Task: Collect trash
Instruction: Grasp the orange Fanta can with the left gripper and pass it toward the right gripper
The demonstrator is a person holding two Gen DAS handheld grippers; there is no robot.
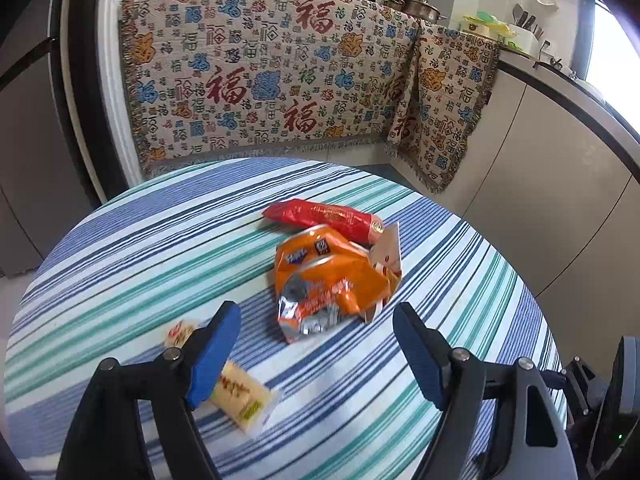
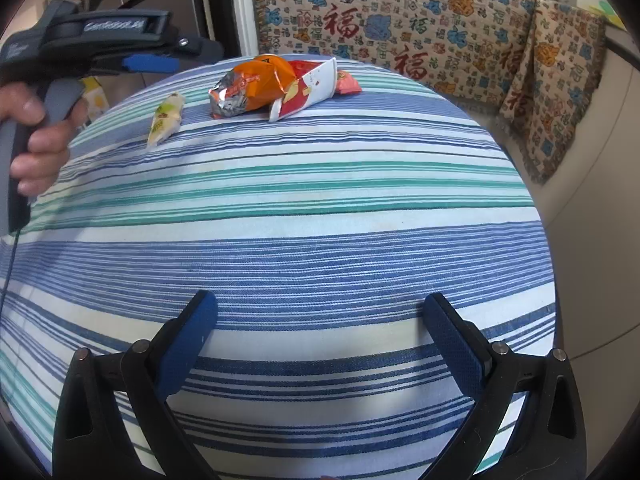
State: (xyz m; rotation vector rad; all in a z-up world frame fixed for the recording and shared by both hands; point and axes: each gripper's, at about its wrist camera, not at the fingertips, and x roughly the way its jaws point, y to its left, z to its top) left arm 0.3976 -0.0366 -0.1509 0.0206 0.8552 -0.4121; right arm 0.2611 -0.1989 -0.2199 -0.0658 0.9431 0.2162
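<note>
You're sitting between picks: left hand-held gripper (image 1: 316, 320) is hanging spread over the striped worktop (image 2: 320, 208) with nothing between its pads, and the right hand-held gripper (image 2: 320, 312) is also spread and empty, parked over bare cloth at the near edge. Trash is lying in two spots: a crumpled orange wrapper (image 1: 324, 280) at the far middle, touching a red packet (image 1: 324, 216) behind it and a white-and-red carton piece (image 1: 390, 250) on its right; a pale yellow sachet (image 1: 240, 394) is lying near-left, partly under your left finger, with another small wrapper (image 1: 180, 330) just beyond it. No bin is showing in either view, so I can't tell where the drop goes. My read: the orange wrapper is lining up straight ahead of the left jaws, so you're likely going for it next. It's crinkly foil, so you're needing to come down low and close on a raised fold, not the flat face.
</note>
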